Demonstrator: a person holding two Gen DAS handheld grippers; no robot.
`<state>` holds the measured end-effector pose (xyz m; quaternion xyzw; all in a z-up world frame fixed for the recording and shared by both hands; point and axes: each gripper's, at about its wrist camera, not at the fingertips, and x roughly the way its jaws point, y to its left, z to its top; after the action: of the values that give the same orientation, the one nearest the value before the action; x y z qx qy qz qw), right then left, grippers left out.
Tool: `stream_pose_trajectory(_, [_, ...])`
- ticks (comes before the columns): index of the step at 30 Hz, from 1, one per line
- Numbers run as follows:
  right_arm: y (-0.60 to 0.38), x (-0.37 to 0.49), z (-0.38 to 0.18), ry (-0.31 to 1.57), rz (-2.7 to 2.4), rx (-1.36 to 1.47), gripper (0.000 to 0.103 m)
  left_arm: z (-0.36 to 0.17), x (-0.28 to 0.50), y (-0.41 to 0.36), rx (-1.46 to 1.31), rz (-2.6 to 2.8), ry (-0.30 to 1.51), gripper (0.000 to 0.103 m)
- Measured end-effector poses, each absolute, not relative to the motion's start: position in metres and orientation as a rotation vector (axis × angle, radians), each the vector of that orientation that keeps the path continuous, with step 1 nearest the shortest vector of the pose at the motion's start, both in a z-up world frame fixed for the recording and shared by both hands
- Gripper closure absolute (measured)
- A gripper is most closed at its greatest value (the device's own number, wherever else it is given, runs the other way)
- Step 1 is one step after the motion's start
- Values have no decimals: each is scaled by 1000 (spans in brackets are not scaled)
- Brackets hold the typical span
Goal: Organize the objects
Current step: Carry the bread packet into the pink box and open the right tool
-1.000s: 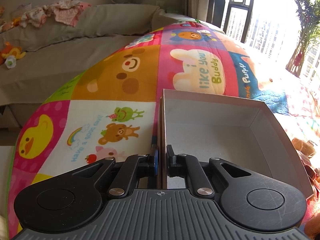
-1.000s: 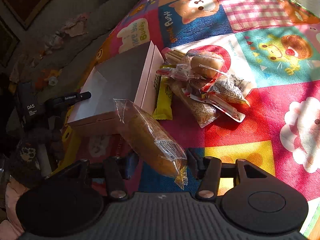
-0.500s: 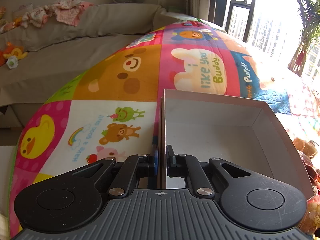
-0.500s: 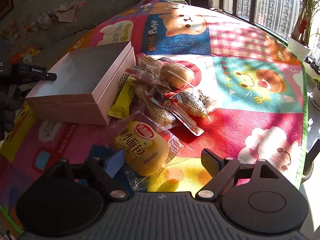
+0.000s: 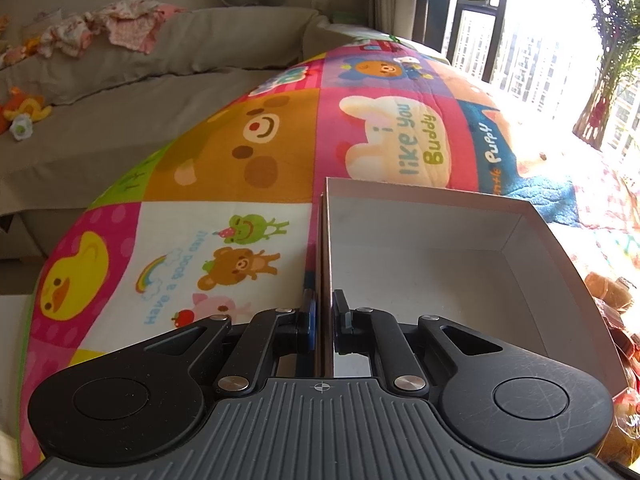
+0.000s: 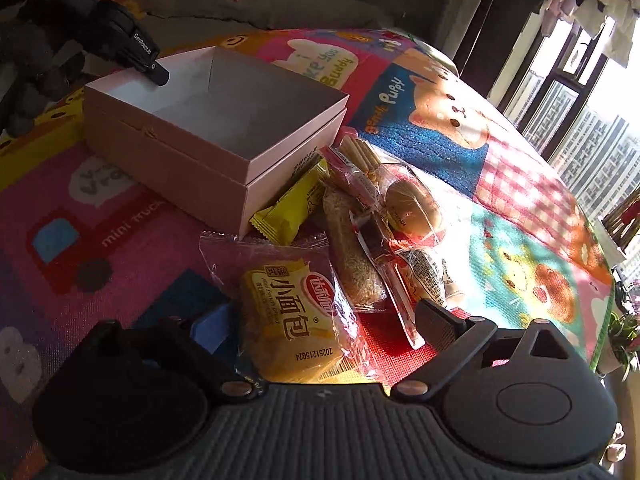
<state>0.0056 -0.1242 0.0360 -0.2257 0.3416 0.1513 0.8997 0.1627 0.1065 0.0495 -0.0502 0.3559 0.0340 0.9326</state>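
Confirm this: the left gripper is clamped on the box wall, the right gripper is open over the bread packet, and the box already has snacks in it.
One thing is wrong: the box is empty, as the right wrist view shows. The snacks lie on the mat beside it. The left gripper does clamp the box wall, and the right gripper is open over the bread packet.

Left gripper (image 5: 322, 316): black linkage arms, silver rivets, ribbed grey base, blue pad; right gripper (image 6: 320, 324) alike

A cartoon-printed play mat (image 5: 240, 168) covers the surface, with panels showing a duck, a bear and the words "I like you Buddy". Behind it stands a grey sofa (image 5: 132, 80) carrying pink clothing (image 5: 120, 28) and a small orange toy (image 5: 26, 106). A window (image 5: 520, 48) and a potted plant (image 5: 608, 64) are at the right.
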Motion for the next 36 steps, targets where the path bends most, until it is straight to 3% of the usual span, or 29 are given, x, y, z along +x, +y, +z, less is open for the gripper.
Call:
stream_pose_trajectory(7, [-127, 22, 30, 758, 364, -348, 8, 50, 163, 107, -99, 63, 732, 93])
stream_pose_trajectory(8, [-129, 25, 30, 771, 374, -324, 11, 50, 163, 107, -98, 62, 733, 93])
stream_pose_trajectory(9, [-129, 26, 30, 787, 389, -300, 26, 50, 163, 107, -100, 62, 733, 93])
stream_pose_trajectory(13, [-123, 13, 41, 816, 434, -261, 45, 51, 163, 105, -85, 54, 732, 93])
stream_pose_trajectory(24, [-98, -11, 121, 879, 744, -24, 46, 51, 163, 107, -96, 45, 734, 93])
stream_pose_trajectory(31, [-70, 35, 184, 626, 683, 40, 45, 51, 164, 109, -109, 45, 736, 93])
stream_pose_trajectory(32, [-66, 50, 190, 587, 662, 70, 44, 51, 164, 109, -110, 46, 736, 93])
stream_pose_trajectory(34, [-60, 81, 198, 563, 637, 132, 26, 51, 163, 109, -111, 47, 737, 93])
stream_pose_trajectory(36, [-62, 102, 199, 564, 589, 155, 26, 51, 162, 109, -113, 44, 737, 93])
